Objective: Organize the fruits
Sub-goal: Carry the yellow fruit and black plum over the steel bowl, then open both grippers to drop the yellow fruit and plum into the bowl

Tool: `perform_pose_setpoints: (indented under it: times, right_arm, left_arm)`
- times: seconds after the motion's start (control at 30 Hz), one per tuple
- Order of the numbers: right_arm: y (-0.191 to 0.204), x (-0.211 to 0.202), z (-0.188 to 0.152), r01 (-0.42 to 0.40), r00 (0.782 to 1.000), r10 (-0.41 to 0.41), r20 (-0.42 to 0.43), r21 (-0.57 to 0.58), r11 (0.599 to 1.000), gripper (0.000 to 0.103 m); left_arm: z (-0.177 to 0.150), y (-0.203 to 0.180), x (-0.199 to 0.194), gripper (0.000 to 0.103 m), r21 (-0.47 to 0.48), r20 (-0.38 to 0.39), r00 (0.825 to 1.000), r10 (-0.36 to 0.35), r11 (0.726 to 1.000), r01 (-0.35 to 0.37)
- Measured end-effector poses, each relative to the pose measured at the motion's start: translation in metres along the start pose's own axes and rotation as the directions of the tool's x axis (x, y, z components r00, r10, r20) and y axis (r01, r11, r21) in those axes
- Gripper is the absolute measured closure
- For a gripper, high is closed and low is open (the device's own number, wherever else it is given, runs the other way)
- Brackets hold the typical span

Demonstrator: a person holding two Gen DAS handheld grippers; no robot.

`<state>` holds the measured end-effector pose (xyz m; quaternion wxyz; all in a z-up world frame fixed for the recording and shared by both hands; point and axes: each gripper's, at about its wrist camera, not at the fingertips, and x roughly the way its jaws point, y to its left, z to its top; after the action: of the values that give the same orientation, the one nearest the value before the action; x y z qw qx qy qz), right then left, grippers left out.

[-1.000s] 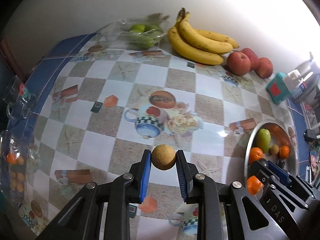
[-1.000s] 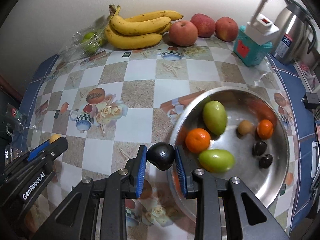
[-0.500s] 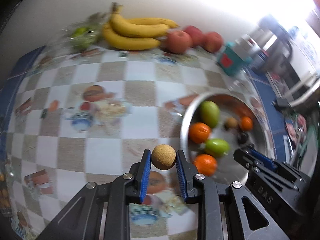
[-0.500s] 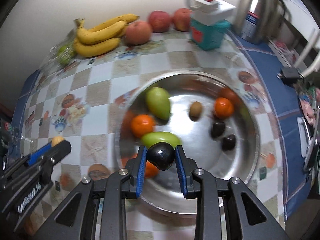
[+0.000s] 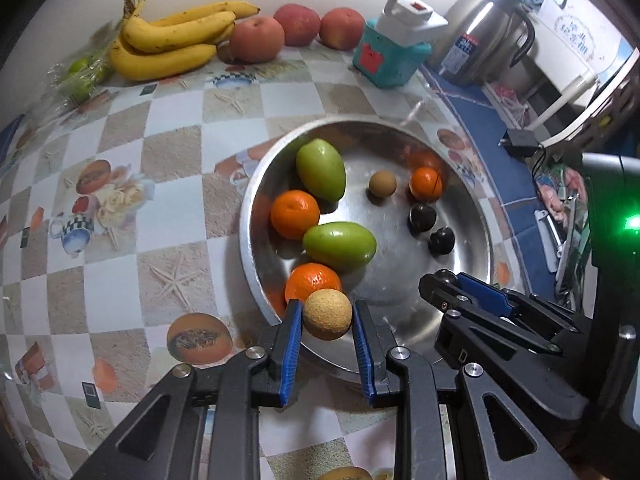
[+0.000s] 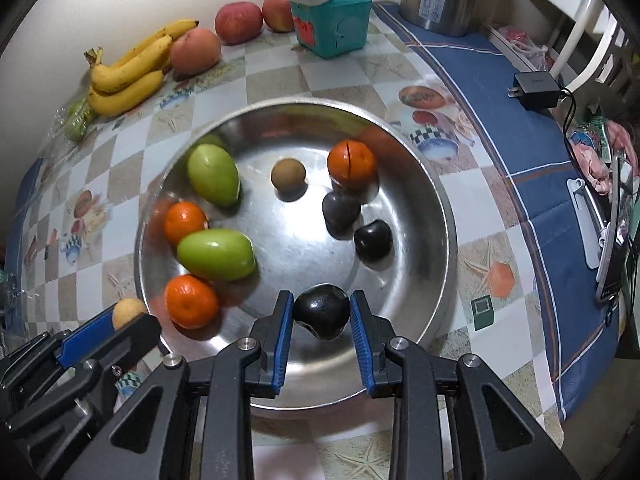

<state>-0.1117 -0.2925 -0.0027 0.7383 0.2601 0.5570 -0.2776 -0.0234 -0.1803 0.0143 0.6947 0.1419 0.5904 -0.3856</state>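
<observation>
Both claws have swung from the counter to over the steel bowl (image 6: 436, 216). The left claw (image 5: 327, 314) pinches a tan fruit (image 5: 327, 314), the right claw (image 6: 321, 316) a dark plum (image 6: 321, 316); release likely comes next.

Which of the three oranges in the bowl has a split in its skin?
The far orange, alone beside the small brown fruit and the dark fruits. The other two oranges flank a green fruit and look whole.

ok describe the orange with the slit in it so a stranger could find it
Start at the big steel bowl in the table's middle. On its far right side sits a small orange, just behind two dark fruits. It alone has a dark cut down its top.
</observation>
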Motion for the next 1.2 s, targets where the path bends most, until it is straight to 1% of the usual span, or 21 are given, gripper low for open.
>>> perform_pose_setpoints:
  times: [0.17,0.27,0.47,0.63,1.03,1.13,1.2]
  right_arm:
    - [0.002,0.007,-0.003,0.002,1.0,-0.003,-0.022,-0.013,1.0,0.073]
    - [0.004,0.01,-0.004,0.006,0.999,-0.006,-0.032,-0.02,1.0,0.073]
    - [0.001,0.015,-0.003,0.012,0.999,-0.013,-0.046,-0.017,1.0,0.073]
    - [-0.002,0.016,-0.005,0.015,0.998,-0.016,-0.057,-0.016,1.0,0.073]
    - [0.0,0.022,-0.003,0.014,0.997,-0.014,-0.075,-0.009,1.0,0.073]
    - [0.001,0.023,-0.004,0.012,0.997,-0.013,-0.08,-0.012,1.0,0.073]
    - [0.0,0.024,-0.004,0.013,0.996,-0.014,-0.084,-0.012,1.0,0.072]
  left_arm:
    - [-0.001,0.004,0.009,0.076,-0.035,-0.038,0.999,-0.006,0.999,0.005]
    - [-0.001,0.005,0.011,0.076,-0.032,-0.046,0.999,0.001,0.999,-0.003]
    - [-0.001,0.004,0.017,0.076,-0.04,-0.073,0.997,-0.013,0.999,0.01]
    - [-0.002,0.004,0.02,0.076,-0.042,-0.089,0.996,-0.016,0.999,0.013]
    - [-0.001,0.004,0.021,0.074,-0.047,-0.098,0.995,-0.027,0.999,0.022]
    - [-0.002,0.006,0.019,0.07,-0.055,-0.098,0.995,-0.035,0.998,0.03]
    - [-0.002,0.007,0.017,0.064,-0.06,-0.094,0.995,-0.041,0.998,0.036]
